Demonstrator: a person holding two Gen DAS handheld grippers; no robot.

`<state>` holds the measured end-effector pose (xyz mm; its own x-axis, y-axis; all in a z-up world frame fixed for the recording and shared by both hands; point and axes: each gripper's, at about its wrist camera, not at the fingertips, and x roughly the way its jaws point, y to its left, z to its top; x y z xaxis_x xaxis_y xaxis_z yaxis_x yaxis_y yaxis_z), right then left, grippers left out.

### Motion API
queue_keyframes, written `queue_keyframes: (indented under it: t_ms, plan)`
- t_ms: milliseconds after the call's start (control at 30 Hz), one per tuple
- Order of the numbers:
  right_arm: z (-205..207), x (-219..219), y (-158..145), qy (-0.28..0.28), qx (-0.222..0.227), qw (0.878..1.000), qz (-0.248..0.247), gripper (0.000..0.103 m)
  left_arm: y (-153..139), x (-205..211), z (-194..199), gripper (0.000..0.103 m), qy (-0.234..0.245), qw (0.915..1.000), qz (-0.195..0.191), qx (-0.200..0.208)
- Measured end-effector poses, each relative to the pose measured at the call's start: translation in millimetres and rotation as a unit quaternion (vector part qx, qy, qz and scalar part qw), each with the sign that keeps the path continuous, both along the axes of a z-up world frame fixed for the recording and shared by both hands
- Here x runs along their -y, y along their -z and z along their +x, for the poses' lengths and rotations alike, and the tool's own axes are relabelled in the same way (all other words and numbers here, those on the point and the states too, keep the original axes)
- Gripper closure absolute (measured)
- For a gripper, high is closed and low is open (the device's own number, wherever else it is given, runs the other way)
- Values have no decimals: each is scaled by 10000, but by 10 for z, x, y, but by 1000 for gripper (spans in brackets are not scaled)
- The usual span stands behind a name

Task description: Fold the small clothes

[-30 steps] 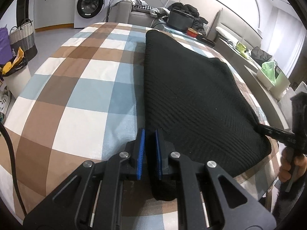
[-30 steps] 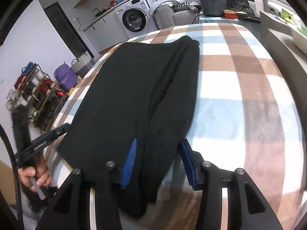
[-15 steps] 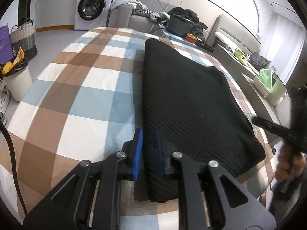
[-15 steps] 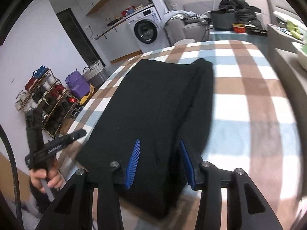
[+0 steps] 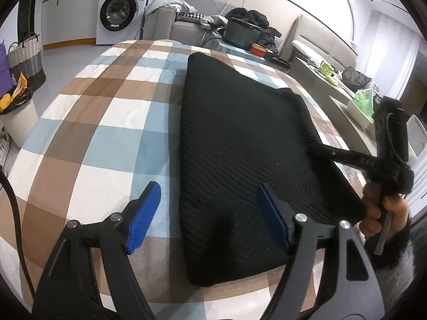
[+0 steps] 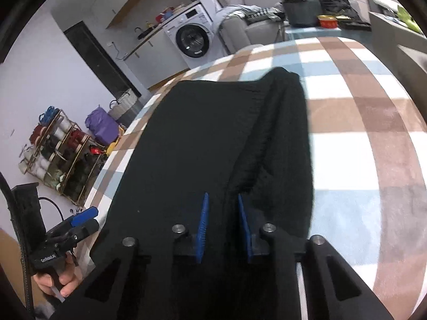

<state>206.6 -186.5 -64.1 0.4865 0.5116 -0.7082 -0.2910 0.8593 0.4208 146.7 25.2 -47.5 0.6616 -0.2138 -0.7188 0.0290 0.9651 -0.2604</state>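
A black knit garment (image 5: 240, 138) lies folded lengthwise on the checked cloth (image 5: 101, 122). My left gripper (image 5: 208, 213) is open, its blue pads either side of the garment's near left corner without gripping it. My right gripper (image 6: 222, 226) has its pads narrowed around a raised fold of the garment (image 6: 213, 146) at its near edge. The right gripper also shows in the left wrist view (image 5: 315, 148) at the garment's right edge. The left gripper shows in the right wrist view (image 6: 82, 220), beside the garment's left edge.
The checked cloth covers a table with rounded edges (image 6: 373, 133). Behind it are a washing machine (image 5: 122, 10), a sofa with a dark pot (image 5: 240, 33), and a side counter (image 5: 347, 98). Baskets (image 5: 24, 61) and a shelf rack (image 6: 56, 154) stand on the floor.
My left gripper has opened and let go of the garment's near left corner. My right gripper has narrowed from wide open onto the garment's fold and moved in closer.
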Motion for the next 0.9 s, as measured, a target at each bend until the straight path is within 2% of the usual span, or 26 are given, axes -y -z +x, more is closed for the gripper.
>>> queue_keyframes:
  t_ms: [100,267,367,433,467,500,567,800,900]
  plan:
    - [10,-66,-42,-100,98,9997,-183,94,-2,9,-6,31,-1,10000,11,3]
    - [-69,-43,-438,-34,735,9967,-348,95,-35,7,-37,31,1,10000,-22,44]
    - [-16,-79,-321,47,560,9946,-876,95,-29,18,-36,30,20,10000,36,49]
    - [72,-117,-57,-54,15,9930,-1180,93,5,24,-29,30,21,10000,78,-13]
    - [80,-106,-1,-51,-86,9932,-1157,92,19,23,-27,30,18,10000,90,-35]
    - [34,-61,-37,15,46,9947,-1023,90,30,23,-31,30,25,9999,104,-54]
    - [-70,16,-110,-6,-23,9960,-897,84,42,26,-44,30,49,9999,120,-64]
    - [-582,257,-207,-256,-251,9994,37,77,74,142,-59,30,243,9994,208,-101]
    - [-699,258,-192,-367,-271,9989,85,73,62,212,-91,30,326,9990,279,-88]
